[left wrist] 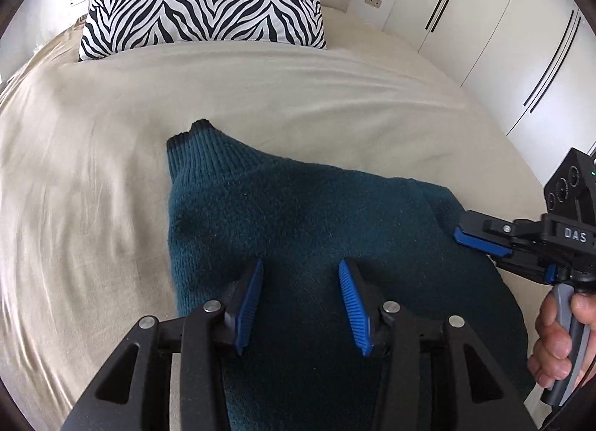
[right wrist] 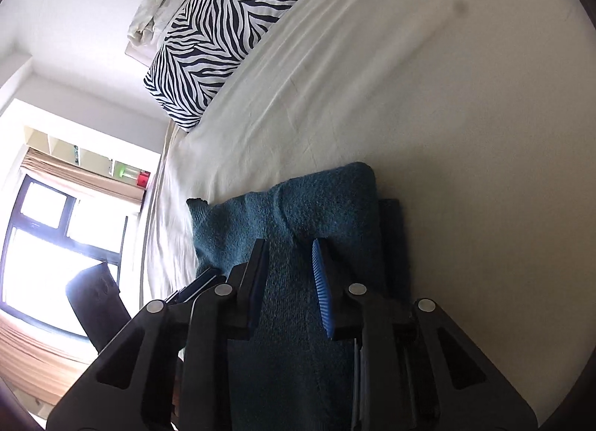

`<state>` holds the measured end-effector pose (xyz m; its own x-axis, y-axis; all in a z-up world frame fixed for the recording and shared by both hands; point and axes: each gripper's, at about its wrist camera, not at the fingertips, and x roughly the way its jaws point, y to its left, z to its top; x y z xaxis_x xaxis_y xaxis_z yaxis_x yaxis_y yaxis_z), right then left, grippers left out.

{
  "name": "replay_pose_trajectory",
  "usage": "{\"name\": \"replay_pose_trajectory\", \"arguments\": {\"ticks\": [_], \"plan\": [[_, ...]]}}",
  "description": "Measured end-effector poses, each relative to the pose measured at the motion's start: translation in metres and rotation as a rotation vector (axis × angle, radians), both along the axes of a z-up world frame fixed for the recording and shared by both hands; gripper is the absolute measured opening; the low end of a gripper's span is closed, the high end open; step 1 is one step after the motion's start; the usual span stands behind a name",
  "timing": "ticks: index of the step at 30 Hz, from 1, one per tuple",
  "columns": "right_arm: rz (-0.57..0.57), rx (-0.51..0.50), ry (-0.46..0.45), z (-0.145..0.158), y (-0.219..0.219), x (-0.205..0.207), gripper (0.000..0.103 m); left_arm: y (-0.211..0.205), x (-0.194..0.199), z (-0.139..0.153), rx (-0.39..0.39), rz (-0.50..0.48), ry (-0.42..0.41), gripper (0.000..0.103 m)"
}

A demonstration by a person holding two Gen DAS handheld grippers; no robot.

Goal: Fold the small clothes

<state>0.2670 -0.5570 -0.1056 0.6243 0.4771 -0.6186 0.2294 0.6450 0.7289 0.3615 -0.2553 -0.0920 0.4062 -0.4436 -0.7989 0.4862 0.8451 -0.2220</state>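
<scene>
A dark teal knitted sweater (left wrist: 298, 215) lies partly folded on the beige bed sheet (left wrist: 93, 170), its ribbed cuff pointing to the far left. My left gripper (left wrist: 300, 274) is open, its blue pads just above the sweater's near part, holding nothing. My right gripper (left wrist: 462, 235) comes in from the right at the sweater's right edge. In the right wrist view the right gripper (right wrist: 290, 256) has its jaws apart over the sweater (right wrist: 316, 200), with fabric lying between and under the fingers; no grip on it shows.
A zebra-striped pillow (left wrist: 205, 3) stands at the head of the bed, with crumpled white bedding behind it. White wardrobe doors (left wrist: 503, 40) line the right side. A window (right wrist: 56, 237) shows beyond the bed's far side.
</scene>
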Motion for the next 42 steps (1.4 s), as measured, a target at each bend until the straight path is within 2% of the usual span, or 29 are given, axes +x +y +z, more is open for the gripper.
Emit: {"name": "replay_pose_trajectory", "arguments": {"ticks": [2,5,7,9,11,12,13,15,16,17,18,20,21,23,26,29,31,34,35,37,38,39,42], "plan": [[-0.003,-0.008,-0.030,0.017,0.000,-0.022,0.026,0.005,-0.020,0.017,0.027,-0.007,-0.044,0.045],[0.036,0.030,-0.103,0.039,0.006,-0.069,0.026,0.018,-0.064,0.041,0.005,-0.034,-0.126,0.044],[0.072,0.037,-0.124,0.040,0.017,-0.099,0.025,0.020,-0.088,0.038,0.035,-0.055,-0.155,0.044],[0.082,0.035,-0.086,0.025,0.027,-0.122,0.027,0.014,-0.100,0.019,0.093,-0.084,-0.151,0.045],[0.091,0.027,-0.019,-0.006,0.033,-0.134,0.029,0.010,-0.106,0.007,0.122,-0.089,-0.198,0.045],[0.089,0.040,-0.036,-0.017,0.033,-0.139,0.029,0.010,-0.107,0.008,0.131,-0.092,-0.208,0.045],[0.077,0.043,-0.066,-0.019,0.031,-0.144,0.028,0.011,-0.106,0.013,0.128,-0.089,-0.195,0.045],[0.076,0.026,-0.034,-0.005,0.031,-0.148,0.029,0.022,-0.105,0.029,0.054,-0.071,-0.168,0.045],[0.077,0.018,-0.029,0.005,0.029,-0.150,0.030,0.031,-0.107,0.039,0.020,-0.053,-0.179,0.046],[0.069,0.009,-0.049,0.016,0.025,-0.153,0.039,0.040,-0.108,0.047,0.002,-0.029,-0.203,0.051],[0.052,-0.009,-0.073,0.026,0.019,-0.156,0.056,0.049,-0.108,0.053,-0.013,0.000,-0.218,0.062],[0.003,-0.057,-0.089,0.041,0.004,-0.161,0.070,0.068,-0.097,0.053,-0.047,0.055,-0.168,0.069],[-0.011,-0.076,-0.073,0.044,-0.002,-0.159,0.072,0.076,-0.089,0.048,-0.056,0.074,-0.117,0.069],[0.009,-0.062,-0.044,0.040,-0.011,-0.150,0.072,0.086,-0.075,0.033,-0.079,0.096,-0.013,0.069],[0.042,-0.043,0.016,0.025,-0.015,-0.129,0.072,0.089,-0.062,0.010,-0.136,0.064,0.142,0.069],[0.083,0.004,0.068,0.001,-0.011,-0.105,0.072,0.089,-0.058,-0.003,-0.193,0.074,0.213,0.074],[0.073,0.029,0.051,-0.006,-0.011,-0.097,0.072,0.087,-0.051,-0.007,-0.226,0.096,0.256,0.074],[0.072,0.061,0.052,-0.010,-0.008,-0.084,0.070,0.075,-0.040,-0.009,-0.212,0.111,0.290,0.076],[0.089,0.035,0.057,-0.010,-0.002,-0.078,0.065,0.070,-0.037,-0.009,-0.195,0.105,0.290,0.075],[0.119,-0.055,0.092,-0.008,0.009,-0.069,0.053,0.059,-0.035,-0.007,-0.179,0.088,0.293,0.065],[0.122,-0.093,0.109,-0.008,0.013,-0.067,0.043,0.056,-0.034,-0.007,-0.186,0.083,0.309,0.056],[0.120,-0.111,0.117,-0.008,0.015,-0.063,0.036,0.055,-0.035,-0.005,-0.175,0.094,0.305,0.052],[0.108,-0.197,0.118,0.000,0.025,-0.067,0.024,0.052,-0.045,0.009,-0.127,0.091,0.250,0.040]]}}
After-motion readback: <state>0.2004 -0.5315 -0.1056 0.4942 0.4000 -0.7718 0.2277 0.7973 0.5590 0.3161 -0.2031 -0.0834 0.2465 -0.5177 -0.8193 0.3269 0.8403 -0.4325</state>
